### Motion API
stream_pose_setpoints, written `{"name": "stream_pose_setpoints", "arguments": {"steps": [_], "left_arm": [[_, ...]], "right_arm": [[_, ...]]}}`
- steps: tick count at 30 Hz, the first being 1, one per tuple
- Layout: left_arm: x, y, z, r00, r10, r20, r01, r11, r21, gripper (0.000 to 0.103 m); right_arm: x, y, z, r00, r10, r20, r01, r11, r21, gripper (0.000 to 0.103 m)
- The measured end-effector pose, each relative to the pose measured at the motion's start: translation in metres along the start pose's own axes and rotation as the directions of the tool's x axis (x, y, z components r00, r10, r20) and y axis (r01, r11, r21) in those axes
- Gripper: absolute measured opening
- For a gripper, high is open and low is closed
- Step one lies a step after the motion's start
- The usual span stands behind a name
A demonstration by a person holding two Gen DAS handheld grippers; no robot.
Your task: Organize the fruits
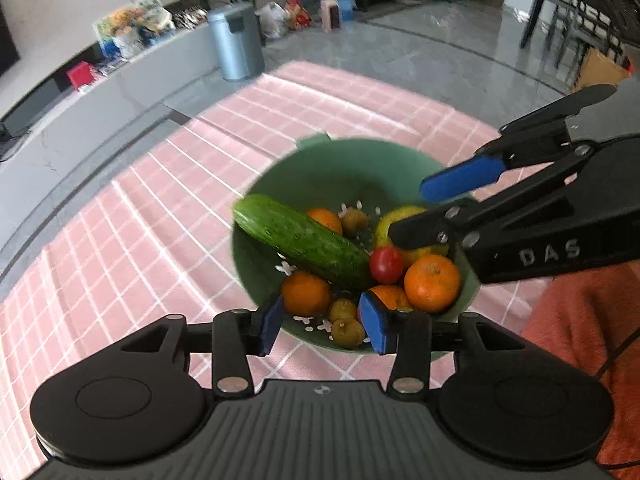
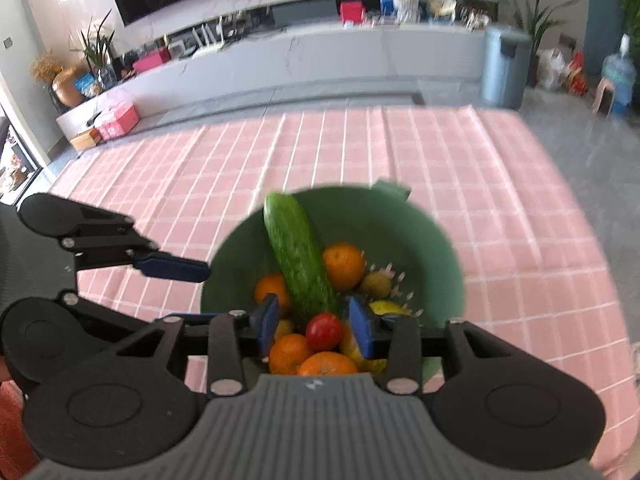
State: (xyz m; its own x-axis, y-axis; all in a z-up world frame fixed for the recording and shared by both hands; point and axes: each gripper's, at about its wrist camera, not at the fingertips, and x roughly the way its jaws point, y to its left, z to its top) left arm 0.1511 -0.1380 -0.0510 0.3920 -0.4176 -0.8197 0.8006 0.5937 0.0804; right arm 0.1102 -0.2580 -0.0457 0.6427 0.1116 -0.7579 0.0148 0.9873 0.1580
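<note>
A green colander bowl (image 1: 340, 168) (image 2: 400, 232) sits on the pink checked tablecloth. It holds a cucumber (image 1: 300, 240) (image 2: 298, 260), several oranges (image 1: 432, 282) (image 2: 343, 265), a red tomato (image 1: 386, 265) (image 2: 324, 331), a yellow lemon (image 1: 396, 216) and small yellow-green fruits (image 1: 347, 333). My left gripper (image 1: 322, 324) is open and empty at the bowl's near rim. My right gripper (image 2: 314, 326) is open and empty just above the tomato and oranges; in the left wrist view it (image 1: 424, 216) reaches in from the right over the lemon.
The pink checked tablecloth (image 1: 160, 208) (image 2: 500, 184) covers the table around the bowl. An orange cloth (image 1: 580, 320) lies at the right. Beyond the table are a grey bin (image 1: 236, 40), a low TV bench (image 2: 280, 60) and dark chairs (image 1: 580, 12).
</note>
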Motion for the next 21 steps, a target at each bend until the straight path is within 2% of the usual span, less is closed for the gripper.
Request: {"name": "stream_pose_setpoints", "arguments": {"steps": [3,5,6,11,13,16,21], "left_arm": [[-0.027,0.000,0.000,0.998,0.049,0.051,-0.046,0.997,-0.056,0.059],[-0.048,0.001,-0.003,0.992,0.092,0.083,-0.082,0.990,-0.115,0.060],[-0.058,0.000,-0.004,0.988,0.112,0.105,-0.097,0.986,-0.138,0.060],[-0.111,-0.011,-0.016,0.952,0.228,0.204,-0.177,0.954,-0.244,0.068],[-0.128,-0.018,-0.023,0.933,0.278,0.231,-0.206,0.934,-0.291,0.076],[-0.147,-0.028,-0.035,0.902,0.341,0.265,-0.230,0.898,-0.375,0.082],[-0.156,-0.040,-0.056,0.893,0.366,0.264,-0.232,0.874,-0.426,0.083]], "right_arm": [[-0.030,0.010,0.001,0.993,-0.066,0.102,0.069,0.997,-0.032,0.047],[-0.051,0.017,-0.002,0.979,-0.104,0.175,0.113,0.993,-0.043,0.056],[-0.061,0.020,-0.004,0.971,-0.118,0.209,0.129,0.991,-0.042,0.056],[-0.103,0.034,-0.022,0.931,-0.151,0.333,0.163,0.987,-0.007,0.061],[-0.116,0.041,-0.033,0.919,-0.145,0.366,0.154,0.988,0.005,0.063],[-0.131,0.052,-0.051,0.909,-0.135,0.394,0.136,0.990,0.026,0.067],[-0.144,0.067,-0.079,0.902,-0.156,0.403,0.149,0.988,0.049,0.067]]}}
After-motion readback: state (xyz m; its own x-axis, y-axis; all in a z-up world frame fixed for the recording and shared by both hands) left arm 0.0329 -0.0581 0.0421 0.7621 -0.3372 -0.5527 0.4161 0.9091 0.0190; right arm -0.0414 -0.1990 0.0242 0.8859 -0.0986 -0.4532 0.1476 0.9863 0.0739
